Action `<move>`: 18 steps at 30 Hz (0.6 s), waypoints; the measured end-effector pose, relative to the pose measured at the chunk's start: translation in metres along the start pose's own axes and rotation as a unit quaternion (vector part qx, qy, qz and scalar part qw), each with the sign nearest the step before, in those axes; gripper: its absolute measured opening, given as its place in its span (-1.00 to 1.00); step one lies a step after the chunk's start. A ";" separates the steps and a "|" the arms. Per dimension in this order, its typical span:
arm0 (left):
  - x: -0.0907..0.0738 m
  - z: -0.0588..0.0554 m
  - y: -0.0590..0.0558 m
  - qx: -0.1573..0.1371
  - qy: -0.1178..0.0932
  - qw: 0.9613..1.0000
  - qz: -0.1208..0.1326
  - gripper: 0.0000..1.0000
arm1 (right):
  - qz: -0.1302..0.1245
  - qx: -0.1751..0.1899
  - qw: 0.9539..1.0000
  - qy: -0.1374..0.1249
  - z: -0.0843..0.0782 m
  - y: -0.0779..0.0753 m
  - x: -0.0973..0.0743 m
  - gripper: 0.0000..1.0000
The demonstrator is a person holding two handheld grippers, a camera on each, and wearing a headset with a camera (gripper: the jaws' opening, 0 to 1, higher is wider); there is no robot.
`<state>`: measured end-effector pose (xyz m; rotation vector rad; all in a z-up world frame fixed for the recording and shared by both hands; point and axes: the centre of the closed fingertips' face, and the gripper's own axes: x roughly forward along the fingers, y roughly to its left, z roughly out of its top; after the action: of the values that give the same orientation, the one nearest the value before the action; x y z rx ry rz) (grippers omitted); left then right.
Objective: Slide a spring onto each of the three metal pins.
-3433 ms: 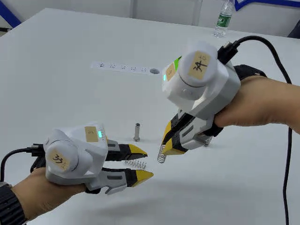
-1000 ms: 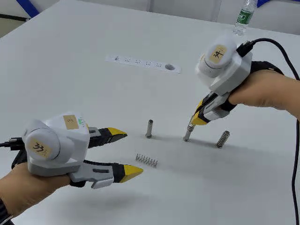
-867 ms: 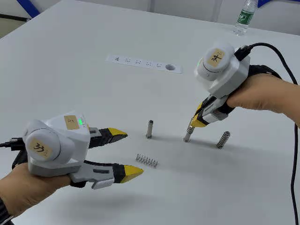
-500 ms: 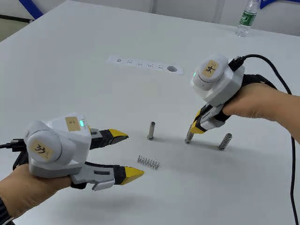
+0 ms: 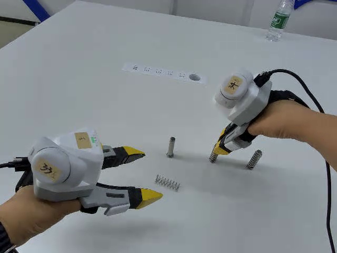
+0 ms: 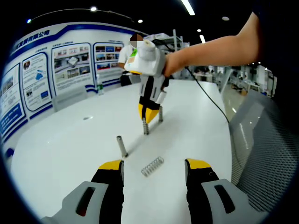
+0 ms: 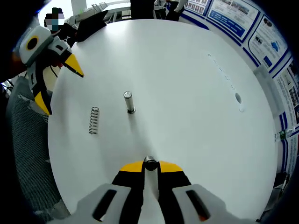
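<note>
Three metal pins stand on the white table (image 5: 79, 68). The left pin (image 5: 171, 147) (image 6: 122, 146) (image 7: 129, 102) is bare. My right gripper (image 5: 219, 150) (image 7: 150, 168) is shut on a spring around the middle pin (image 5: 213, 156) (image 7: 150, 163), low on its shaft. The right pin (image 5: 254, 159) (image 6: 160, 114) wears a spring. A loose spring (image 5: 167, 183) (image 6: 153, 166) (image 7: 94, 120) lies flat in front of the bare pin. My left gripper (image 5: 142, 175) (image 6: 155, 169) stands open just left of it, holding nothing.
A white power strip (image 5: 163, 73) (image 7: 224, 74) lies farther back on the table. A water bottle (image 5: 278, 21) stands at the far right edge. A black cable (image 5: 316, 121) trails from the right gripper. A mesh chair (image 6: 266, 154) stands beside the table.
The right gripper has come down along the middle pin, carrying the spring lower on it. The left gripper has stayed open in place. The head camera shifted slightly.
</note>
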<state>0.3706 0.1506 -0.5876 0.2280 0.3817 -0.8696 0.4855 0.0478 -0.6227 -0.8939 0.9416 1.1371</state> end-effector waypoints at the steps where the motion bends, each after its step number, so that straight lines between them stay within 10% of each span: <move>1: 0.000 0.000 0.000 0.000 0.000 1.000 0.000 0.07 | -0.001 0.000 1.000 -0.001 0.000 0.000 0.000 -0.76; 18: 0.000 -0.002 0.000 0.002 0.001 1.000 -0.001 0.07 | -0.025 -0.027 0.999 -0.026 0.019 0.009 -0.027 -0.67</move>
<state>0.3704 0.1514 -0.5891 0.2316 0.3824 -0.8719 0.4750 0.0583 -0.5920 -0.9227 0.8443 1.1420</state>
